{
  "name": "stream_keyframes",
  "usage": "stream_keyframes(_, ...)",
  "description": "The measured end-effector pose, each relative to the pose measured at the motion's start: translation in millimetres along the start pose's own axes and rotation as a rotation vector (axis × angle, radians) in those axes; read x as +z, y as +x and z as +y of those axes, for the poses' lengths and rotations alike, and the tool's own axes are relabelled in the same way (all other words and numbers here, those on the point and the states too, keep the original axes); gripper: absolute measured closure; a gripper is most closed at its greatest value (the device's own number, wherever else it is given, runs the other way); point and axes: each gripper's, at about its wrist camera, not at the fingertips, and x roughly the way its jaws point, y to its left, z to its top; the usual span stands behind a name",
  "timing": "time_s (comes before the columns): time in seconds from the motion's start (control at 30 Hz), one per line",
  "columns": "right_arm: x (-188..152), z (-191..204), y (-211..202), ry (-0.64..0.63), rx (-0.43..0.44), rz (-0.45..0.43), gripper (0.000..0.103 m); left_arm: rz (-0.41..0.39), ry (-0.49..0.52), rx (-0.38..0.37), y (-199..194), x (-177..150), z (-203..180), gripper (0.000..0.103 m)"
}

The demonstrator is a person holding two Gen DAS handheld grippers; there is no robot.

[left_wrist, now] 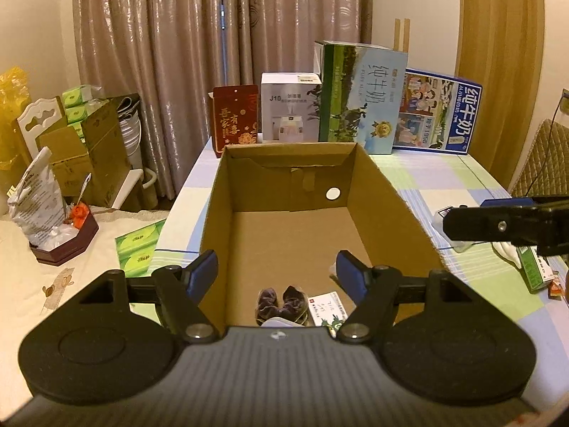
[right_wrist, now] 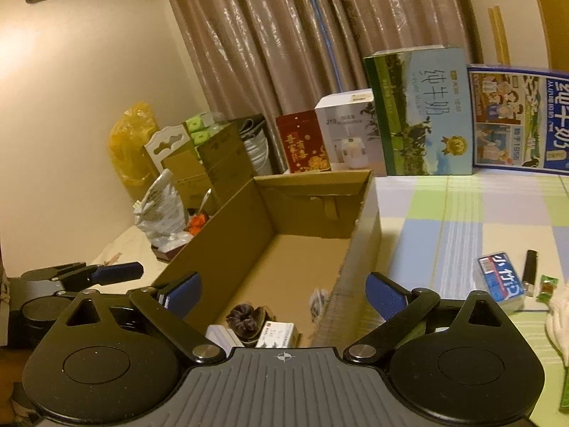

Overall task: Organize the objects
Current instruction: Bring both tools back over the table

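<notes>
Both the left gripper (left_wrist: 277, 267) and right gripper (right_wrist: 284, 290) hang with fingers wide and empty at the lower centre over the cardboard box (left_wrist: 387, 192); the blue packet (right_wrist: 501, 281) waits at right on the surface (right_wrist: 444, 220); a careless reach could clip the box wall and shove it.

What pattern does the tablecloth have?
The tablecloth has pastel checks of green, lilac, cream and blue stripes, clearest in the right wrist view.

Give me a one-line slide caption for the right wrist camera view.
Open right gripper above a cardboard box holding a dark scrunchie and small card, on a checked tablecloth.
</notes>
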Motion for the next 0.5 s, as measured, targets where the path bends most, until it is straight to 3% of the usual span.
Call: stream_keyframes(0.5,-18.2,-40.3,-52.9,-0.010,-0.179,-0.055,0.006,-0.043,0.022,-0.065,-8.1,9.7,-41.1,0.020)
